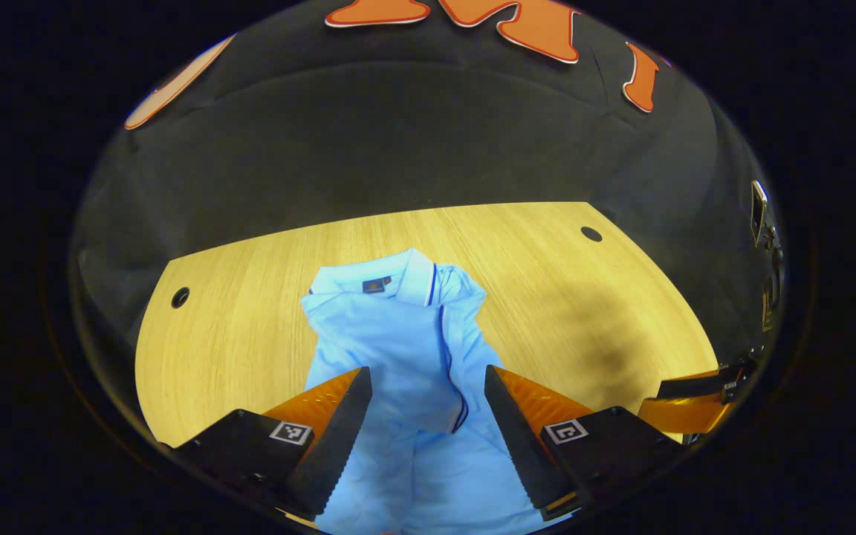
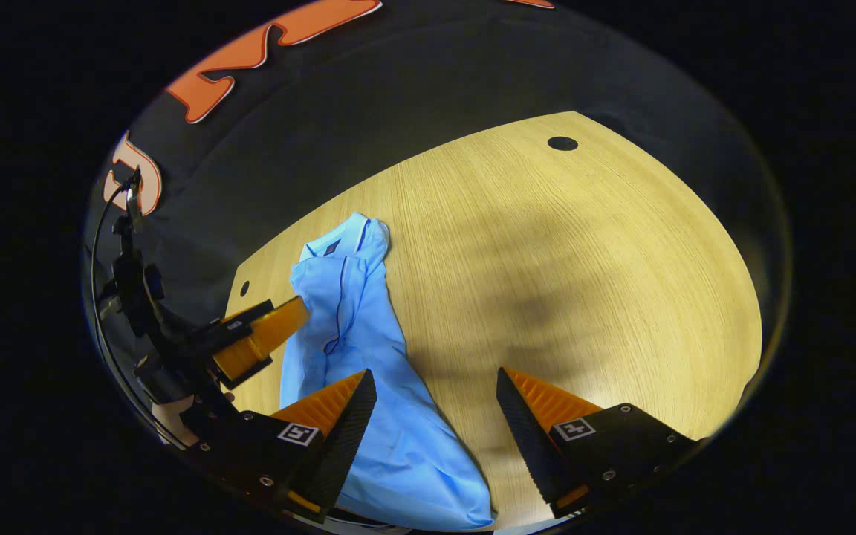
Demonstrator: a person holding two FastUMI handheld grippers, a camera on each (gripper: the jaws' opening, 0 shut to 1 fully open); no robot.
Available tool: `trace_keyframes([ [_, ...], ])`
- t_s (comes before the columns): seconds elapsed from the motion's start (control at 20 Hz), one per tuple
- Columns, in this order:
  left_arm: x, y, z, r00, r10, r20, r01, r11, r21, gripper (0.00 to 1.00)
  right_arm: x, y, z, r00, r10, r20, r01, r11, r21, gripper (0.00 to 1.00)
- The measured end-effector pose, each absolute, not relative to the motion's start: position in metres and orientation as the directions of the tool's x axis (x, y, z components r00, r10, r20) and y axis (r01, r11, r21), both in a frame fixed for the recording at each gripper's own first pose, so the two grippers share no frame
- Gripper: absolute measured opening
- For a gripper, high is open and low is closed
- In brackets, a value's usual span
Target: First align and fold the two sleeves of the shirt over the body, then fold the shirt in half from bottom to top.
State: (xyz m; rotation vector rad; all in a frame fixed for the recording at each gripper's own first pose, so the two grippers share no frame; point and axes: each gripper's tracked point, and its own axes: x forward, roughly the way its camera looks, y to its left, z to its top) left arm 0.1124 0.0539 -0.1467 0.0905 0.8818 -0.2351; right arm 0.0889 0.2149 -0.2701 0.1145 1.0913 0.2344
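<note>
A light blue polo shirt (image 1: 398, 334) lies on the wooden table (image 1: 250, 334), collar at the far end, folded into a narrow strip with a sleeve lying over the body. My left gripper (image 1: 426, 371) is open above the shirt's middle, one finger on each side of the folded sleeve. In the right gripper view the shirt (image 2: 354, 327) runs up the left side. My right gripper (image 2: 435, 373) is open over the shirt's right edge near the hem, with bare table (image 2: 584, 282) between its fingers. The left gripper (image 2: 257, 338) hovers by the shirt's left side.
Two dark cable holes (image 1: 180, 297) (image 1: 591, 234) mark the table's far corners. The right gripper (image 1: 692, 401) shows at the table's right edge. The black cloth wall stands behind the table. Bare wood stretches to the right of the shirt.
</note>
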Motion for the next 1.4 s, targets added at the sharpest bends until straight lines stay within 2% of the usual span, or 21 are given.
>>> trace_keyframes([
  [0.25,0.047,0.112,-0.143,0.593,-0.117,-0.797,0.189,0.982,-0.004,0.98,0.055,0.22,-0.28,0.41,0.193,-0.892,-0.206,0.972,0.115,0.99],
  [0.45,-0.013,0.157,-0.156,0.534,-0.093,-0.841,0.133,0.991,-0.025,0.98,0.008,0.213,-0.3,0.347,0.119,-0.93,-0.271,0.962,0.022,0.99],
  [0.6,-0.059,0.189,-0.163,0.509,-0.047,-0.859,0.118,0.993,0.015,0.98,-0.026,0.205,-0.32,0.295,0.058,-0.954,-0.295,0.955,-0.033,0.99],
  [0.8,-0.136,0.207,-0.172,0.394,-0.044,-0.918,0.065,0.998,-0.02,0.98,-0.064,0.198,-0.335,0.23,0.013,-0.973,-0.314,0.947,-0.061,0.99],
  [0.95,-0.18,0.214,-0.183,0.336,-0.038,-0.941,0.084,0.996,-0.011,0.98,-0.096,0.188,-0.337,0.182,-0.008,-0.983,-0.329,0.942,-0.068,0.99],
  [1.2,-0.198,0.203,-0.195,0.31,-0.077,-0.948,0.066,0.996,-0.059,0.98,-0.131,0.168,-0.346,0.12,-0.075,-0.99,-0.351,0.929,-0.113,0.99],
  [1.4,-0.202,0.207,-0.216,0.276,-0.046,-0.96,0.072,0.997,-0.027,0.98,-0.136,0.168,-0.359,0.103,-0.092,-0.99,-0.347,0.93,-0.122,0.99],
])
